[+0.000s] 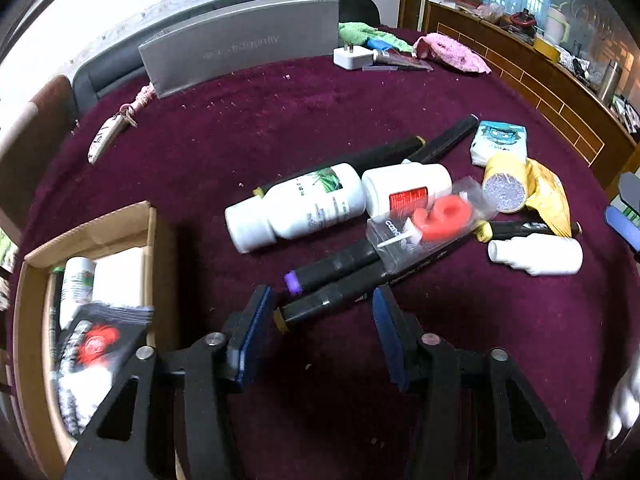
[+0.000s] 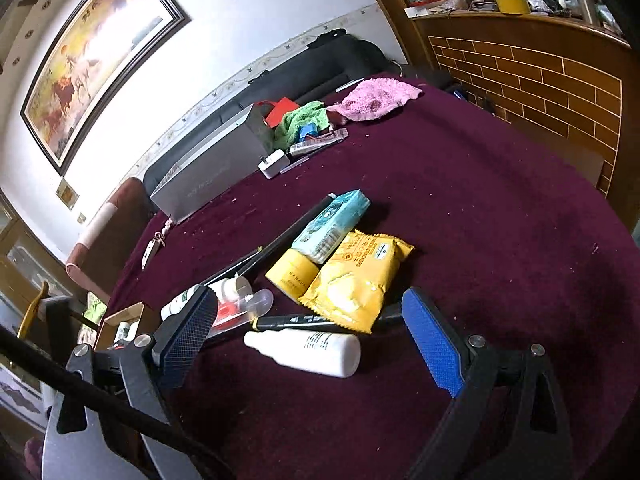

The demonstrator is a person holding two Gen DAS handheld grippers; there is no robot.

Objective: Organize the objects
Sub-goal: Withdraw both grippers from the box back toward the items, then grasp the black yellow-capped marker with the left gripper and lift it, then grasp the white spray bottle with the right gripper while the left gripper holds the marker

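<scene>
Clutter lay heaped mid-desk (image 1: 224, 128): markers, bottles, packets. My left tool (image 1: 320, 312) stood part open and empty, its pads either side of the tip of a black marker (image 1: 320, 306) without pressing it. My right tool (image 2: 316, 344) gaped wide, holding nothing, above a small white bottle (image 2: 308, 350) lying on its side. I judged the marker light, stiff and slick, best pinched across the barrel near its end; the bottle looked smooth, round and apt to roll, so I meant to take it across the middle. A cardboard box (image 1: 152, 248), already partly filled, sat at the left edge of the desk
</scene>
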